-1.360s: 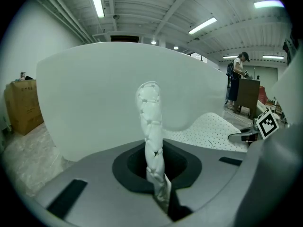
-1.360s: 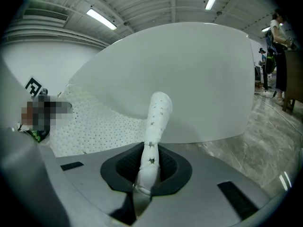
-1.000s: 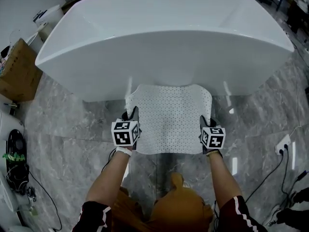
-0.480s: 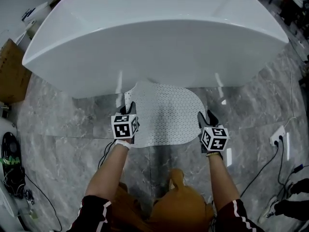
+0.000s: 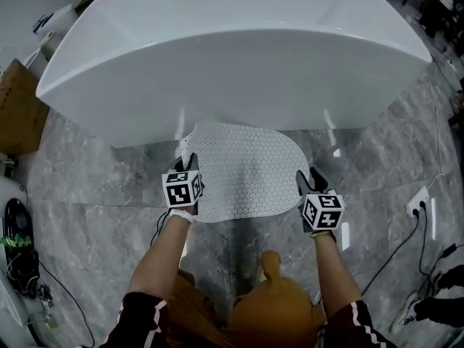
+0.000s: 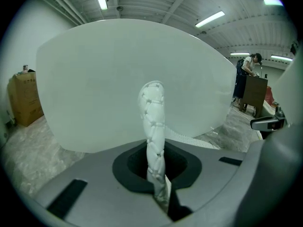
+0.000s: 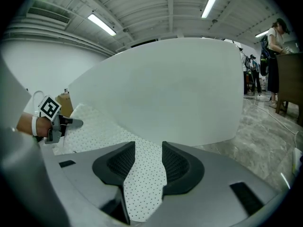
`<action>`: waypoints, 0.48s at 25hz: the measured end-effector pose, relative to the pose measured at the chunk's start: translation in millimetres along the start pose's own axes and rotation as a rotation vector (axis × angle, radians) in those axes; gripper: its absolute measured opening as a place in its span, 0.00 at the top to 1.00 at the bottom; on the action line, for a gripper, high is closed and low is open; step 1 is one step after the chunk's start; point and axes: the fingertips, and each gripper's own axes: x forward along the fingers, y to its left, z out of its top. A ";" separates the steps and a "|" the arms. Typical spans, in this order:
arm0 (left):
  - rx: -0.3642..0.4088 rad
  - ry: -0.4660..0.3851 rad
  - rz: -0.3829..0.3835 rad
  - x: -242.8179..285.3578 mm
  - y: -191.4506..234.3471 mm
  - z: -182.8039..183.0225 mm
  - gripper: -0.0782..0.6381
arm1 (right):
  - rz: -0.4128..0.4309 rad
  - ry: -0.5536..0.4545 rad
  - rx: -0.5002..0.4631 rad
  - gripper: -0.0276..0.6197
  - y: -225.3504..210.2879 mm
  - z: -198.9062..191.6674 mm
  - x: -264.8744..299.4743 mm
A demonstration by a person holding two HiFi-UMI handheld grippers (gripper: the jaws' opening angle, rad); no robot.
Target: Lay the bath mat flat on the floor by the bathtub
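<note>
The bath mat (image 5: 243, 169), white and dotted with small holes, lies spread on the floor (image 5: 94, 187) in the middle of the head view, its far edge just beside the base of the bathtub (image 5: 232, 56) that fills the upper half of the frame. Its near left corner is raised: the left gripper (image 5: 190, 167) is clamped on that edge, and in the left gripper view the pinched mat stands up between the nearly closed jaws as a narrow folded ridge. At the mat's near right corner the right gripper (image 5: 304, 182) has its jaws wide apart, having just been opening; the right gripper view shows the mat running flat between and below the two pads, with neither pressing on it. Both forearms (image 5: 163, 256) reach up from the bottom edge of the frame, roughly parallel, each gripper pointing forward and down toward the tub, out of dark sleeves (image 5: 138, 321) with red and white stripes. The floor is glossy grey marbled tile. A cardboard box (image 5: 18, 111) stands at the left edge, and a wall socket (image 5: 420, 201) with black cables (image 5: 395, 256) sits at the lower right. In the gripper views strip lights (image 7: 208, 1) run across a ribbed ceiling, and a person (image 6: 248, 74) stands by a brown cabinet (image 6: 255, 91) at the far right.
</note>
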 end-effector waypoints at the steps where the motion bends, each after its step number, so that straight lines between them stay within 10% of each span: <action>1: -0.007 0.002 0.004 -1.3 3.6 -1.4 0.85 | 0.000 -0.002 -0.001 0.65 1.4 1.1 0.3; 12: 0.013 0.055 0.096 -6.2 49.4 -27.9 0.78 | 0.006 -0.026 0.008 0.65 16.1 15.0 -2.2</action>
